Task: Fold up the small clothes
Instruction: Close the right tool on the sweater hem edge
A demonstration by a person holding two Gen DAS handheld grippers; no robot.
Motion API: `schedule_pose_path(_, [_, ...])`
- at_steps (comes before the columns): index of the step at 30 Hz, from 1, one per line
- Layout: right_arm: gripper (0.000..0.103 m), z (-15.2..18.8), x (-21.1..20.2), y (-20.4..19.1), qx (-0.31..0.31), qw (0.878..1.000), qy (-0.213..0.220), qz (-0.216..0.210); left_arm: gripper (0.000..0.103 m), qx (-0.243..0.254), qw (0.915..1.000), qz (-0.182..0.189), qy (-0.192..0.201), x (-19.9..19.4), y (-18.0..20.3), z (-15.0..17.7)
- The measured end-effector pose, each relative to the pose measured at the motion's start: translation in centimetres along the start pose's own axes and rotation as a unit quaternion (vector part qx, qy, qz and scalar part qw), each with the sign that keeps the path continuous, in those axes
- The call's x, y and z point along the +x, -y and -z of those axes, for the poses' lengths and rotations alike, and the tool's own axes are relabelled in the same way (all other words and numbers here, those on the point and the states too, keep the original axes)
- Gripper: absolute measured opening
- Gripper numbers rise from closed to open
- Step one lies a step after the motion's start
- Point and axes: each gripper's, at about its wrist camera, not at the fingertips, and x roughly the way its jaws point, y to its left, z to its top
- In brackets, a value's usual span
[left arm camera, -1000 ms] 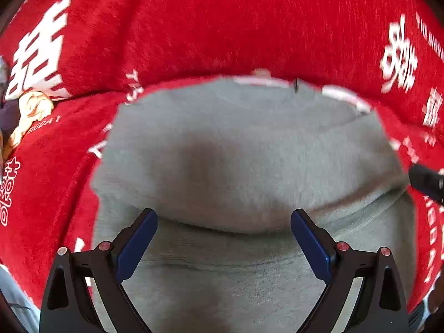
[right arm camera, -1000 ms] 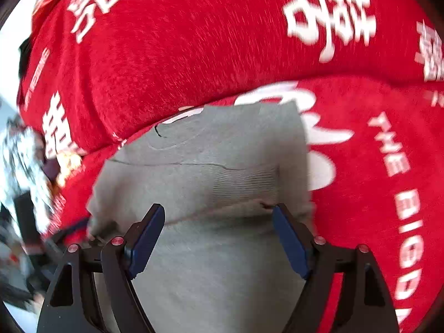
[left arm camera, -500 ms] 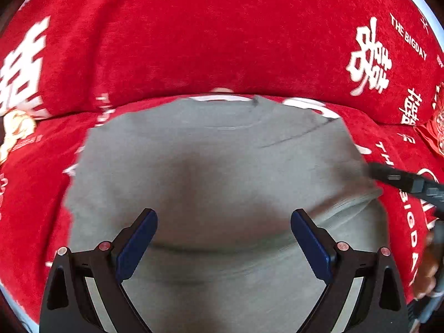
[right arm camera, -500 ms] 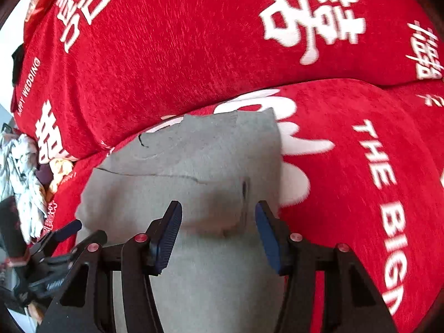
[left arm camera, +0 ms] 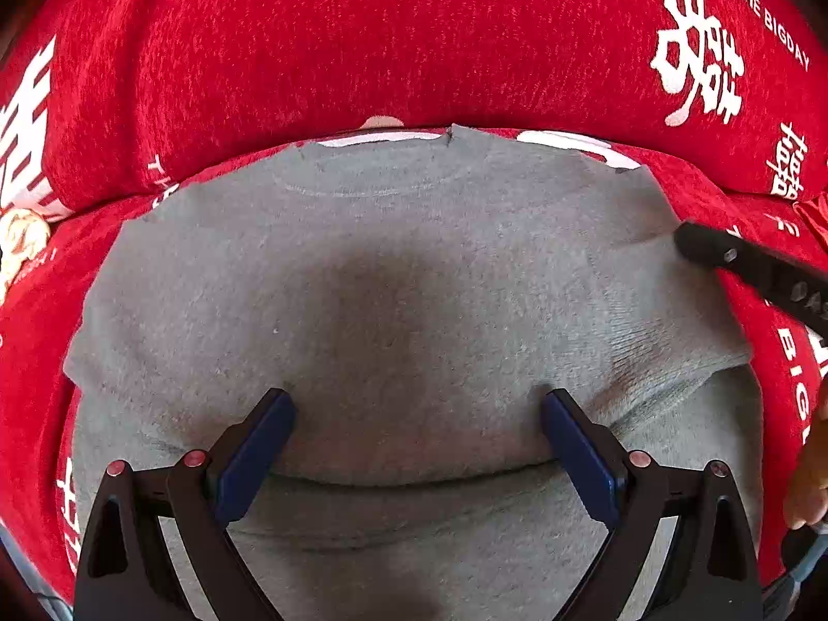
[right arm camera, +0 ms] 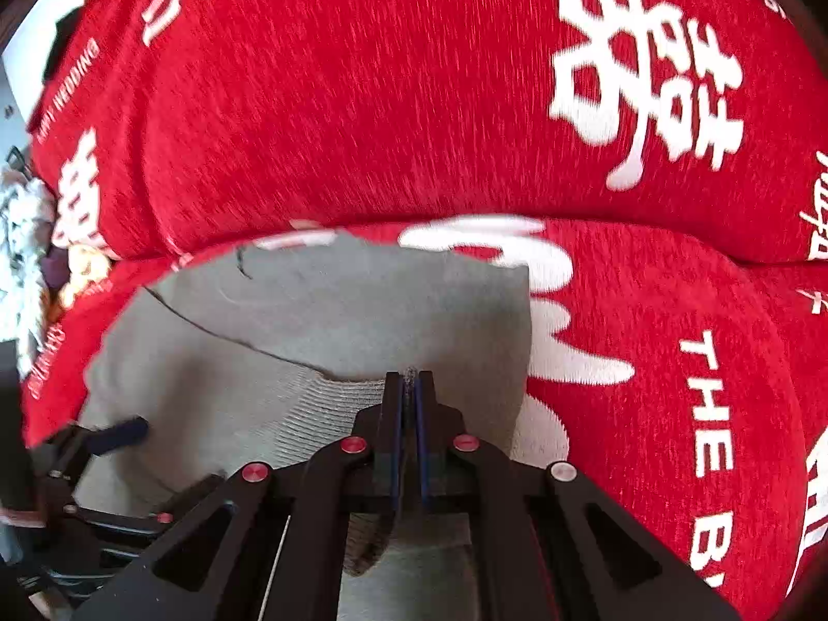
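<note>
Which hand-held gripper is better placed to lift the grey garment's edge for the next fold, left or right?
Right. The right hand-held gripper is already shut on the grey garment at its ribbed edge, while the left hand-held gripper hovers open over the cloth, gripping nothing.

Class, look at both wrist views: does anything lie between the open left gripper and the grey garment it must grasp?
Nothing visible does. The left gripper is open directly over the grey garment, bare cloth between its fingers. The right gripper is shut on the garment's ribbed edge, off to the side on the red cover.

Red sofa cover [left arm camera: 362,52] with white lettering; cluttered pile [right arm camera: 26,238] at left.
</note>
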Motion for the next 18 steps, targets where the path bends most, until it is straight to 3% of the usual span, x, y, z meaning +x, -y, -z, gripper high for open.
schedule_pose_path(6, [0.003, -0.3, -0.4, 1.0, 0.025, 1.0, 0.018, 0.003, 0.098, -0.014, 0.9999, 0.003, -0.005, 0.1, -0.3, -0.2])
schedule_pose_path(8, [0.003, -0.2, -0.9, 1.4, 0.039, 0.999, 0.005, -0.029, 0.098, -0.012, 0.9999, 0.002, -0.005, 0.0, -0.3, 0.0])
schedule_pose_path(10, [0.005, 0.4, -2.0, 1.7, 0.05, 0.997, 0.002, -0.057, 0.098, -0.01, 0.9999, 0.003, -0.005, 0.0, -0.4, 0.1])
schedule_pose_path(13, [0.009, 1.5, -3.6, 1.2, 0.034, 0.998, 0.008, -0.061, 0.098, -0.014, 0.9998, 0.009, -0.005, -0.2, -0.7, 0.3])
schedule_pose_path(16, [0.01, 2.4, -3.3, 0.7, 0.039, 0.997, -0.017, -0.069, 0.098, -0.016, 0.9998, 0.009, -0.004, -0.2, -0.7, 0.4])
schedule_pose_path(18, [0.018, 2.6, -2.5, 0.6, 0.041, 0.997, -0.025, -0.064, 0.098, -0.016, 0.9998, 0.008, -0.003, -0.3, -0.7, 0.5])
